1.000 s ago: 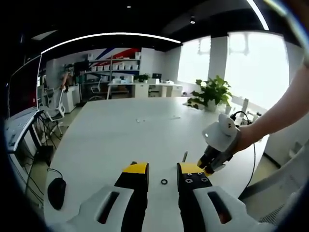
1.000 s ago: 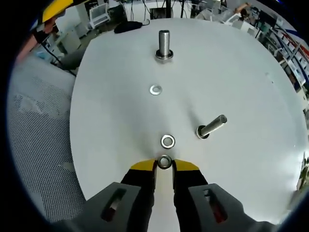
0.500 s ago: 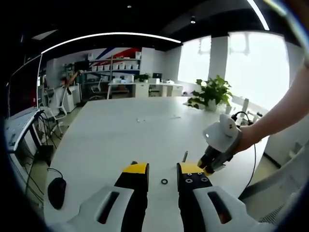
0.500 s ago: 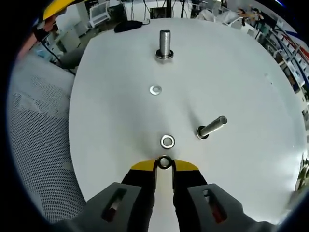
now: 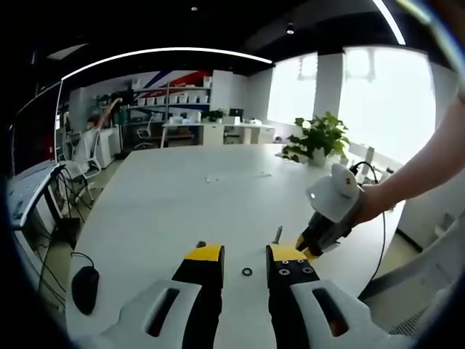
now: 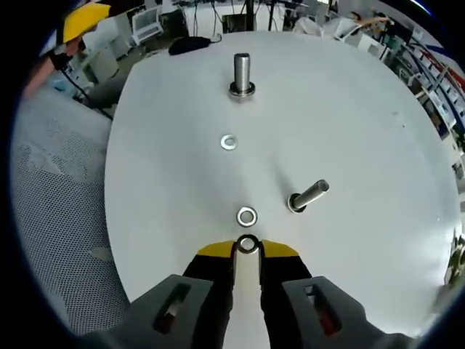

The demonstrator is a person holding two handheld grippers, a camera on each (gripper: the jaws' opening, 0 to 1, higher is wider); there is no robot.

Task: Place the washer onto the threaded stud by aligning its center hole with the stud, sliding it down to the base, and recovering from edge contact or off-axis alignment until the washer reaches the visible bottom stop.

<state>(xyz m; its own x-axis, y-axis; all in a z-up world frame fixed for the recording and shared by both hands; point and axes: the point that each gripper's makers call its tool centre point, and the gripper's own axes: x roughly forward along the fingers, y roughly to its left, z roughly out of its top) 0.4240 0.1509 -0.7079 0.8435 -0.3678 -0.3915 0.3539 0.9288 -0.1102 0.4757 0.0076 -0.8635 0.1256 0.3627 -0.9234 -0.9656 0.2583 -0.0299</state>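
In the right gripper view my right gripper (image 6: 247, 246) is shut on a small metal washer (image 6: 247, 243), pinched between its yellow tips. It hangs above the white table (image 6: 363, 131). Just ahead a second washer (image 6: 247, 216) lies flat, and a third washer (image 6: 229, 142) lies farther on. A threaded stud (image 6: 241, 71) stands upright at the far end, and another stud (image 6: 308, 196) stands to the right. In the left gripper view my left gripper (image 5: 244, 256) is open low over the table, with a dark ring (image 5: 248, 273) on the surface between its jaws. The right gripper (image 5: 314, 246) comes in beside a stud (image 5: 277, 235).
A black mouse (image 5: 85, 289) lies at the table's left edge and a potted plant (image 5: 317, 142) stands at the far right. A mesh chair (image 6: 51, 196) sits beside the table edge. The person's arm (image 5: 414, 174) reaches in from the right. Office desks and shelves fill the background.
The right gripper has drawn back and up a little with the washer, so the studs and loose washers look slightly smaller and farther. The left gripper has held still.
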